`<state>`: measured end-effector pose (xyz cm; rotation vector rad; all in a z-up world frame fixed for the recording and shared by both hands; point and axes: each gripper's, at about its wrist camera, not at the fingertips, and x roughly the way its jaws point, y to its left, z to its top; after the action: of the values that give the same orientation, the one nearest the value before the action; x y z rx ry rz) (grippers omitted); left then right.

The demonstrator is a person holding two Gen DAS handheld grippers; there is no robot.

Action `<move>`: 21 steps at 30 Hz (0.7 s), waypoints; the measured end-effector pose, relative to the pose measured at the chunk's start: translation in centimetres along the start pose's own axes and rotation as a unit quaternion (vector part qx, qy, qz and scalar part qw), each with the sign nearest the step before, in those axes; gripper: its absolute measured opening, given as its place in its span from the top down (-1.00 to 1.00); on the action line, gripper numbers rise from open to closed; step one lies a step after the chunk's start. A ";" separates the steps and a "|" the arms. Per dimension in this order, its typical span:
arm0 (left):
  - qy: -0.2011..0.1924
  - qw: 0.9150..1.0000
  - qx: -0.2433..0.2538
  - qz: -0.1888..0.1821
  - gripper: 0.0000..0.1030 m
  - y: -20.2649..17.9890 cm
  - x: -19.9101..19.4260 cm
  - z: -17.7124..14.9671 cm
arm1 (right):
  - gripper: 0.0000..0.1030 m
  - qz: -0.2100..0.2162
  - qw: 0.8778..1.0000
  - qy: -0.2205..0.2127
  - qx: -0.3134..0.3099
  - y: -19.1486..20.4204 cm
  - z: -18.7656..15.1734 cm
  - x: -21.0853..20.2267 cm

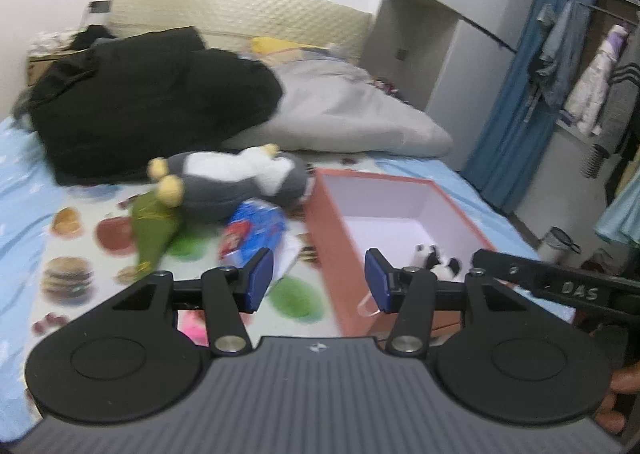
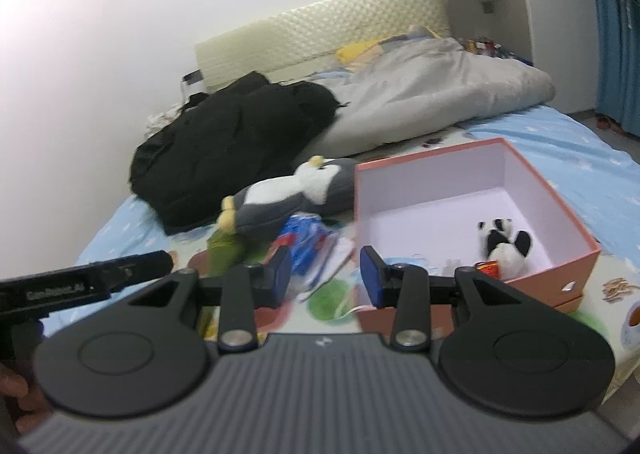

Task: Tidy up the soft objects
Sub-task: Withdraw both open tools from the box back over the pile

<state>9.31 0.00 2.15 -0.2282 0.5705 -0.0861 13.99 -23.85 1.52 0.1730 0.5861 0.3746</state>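
Blue packet (image 1: 256, 232) print blurred; panda toy (image 1: 438, 260) half hidden.

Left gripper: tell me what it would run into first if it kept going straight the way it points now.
Probably the near left wall of the pink box, or the fruit-print sheet just beside it. The left gripper is open and empty, aimed downward at that edge; depth is unclear, so it could clear the wall and land inside near the panda toy.

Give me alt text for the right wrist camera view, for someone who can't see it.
An open pink box sits on a bed, holding a small panda plush. Left of it lie a grey penguin plush, a blue packet and a green soft toy. The right gripper hovers in front, fingers apart and empty.
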 end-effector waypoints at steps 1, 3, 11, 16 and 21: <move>0.002 1.000 -0.004 0.007 -0.10 0.7 -0.5 -0.5 | 0.20 0.004 1.000 -0.001 -0.004 0.6 -0.3 -0.1; 0.007 1.000 -0.011 0.016 -0.10 1.8 -1.2 -1.3 | 0.20 0.009 1.000 -0.002 -0.009 1.6 -1.0 -0.1; 0.029 0.998 -0.019 0.044 -0.10 3.5 -3.0 -4.2 | 0.20 0.025 0.999 -0.002 -0.029 4.2 -3.4 -0.3; 0.038 0.998 -0.015 0.056 -0.10 3.2 -2.9 -5.0 | 0.20 0.035 0.999 0.004 -0.022 4.5 -4.5 0.1; 0.039 0.997 -0.016 0.070 -0.10 3.1 -2.6 -5.0 | 0.20 0.038 0.999 0.002 -0.020 4.4 -4.8 0.4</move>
<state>4.45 2.45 -1.35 -0.2160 0.6650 0.0493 10.25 -19.43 -1.50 0.1567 0.5776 0.4597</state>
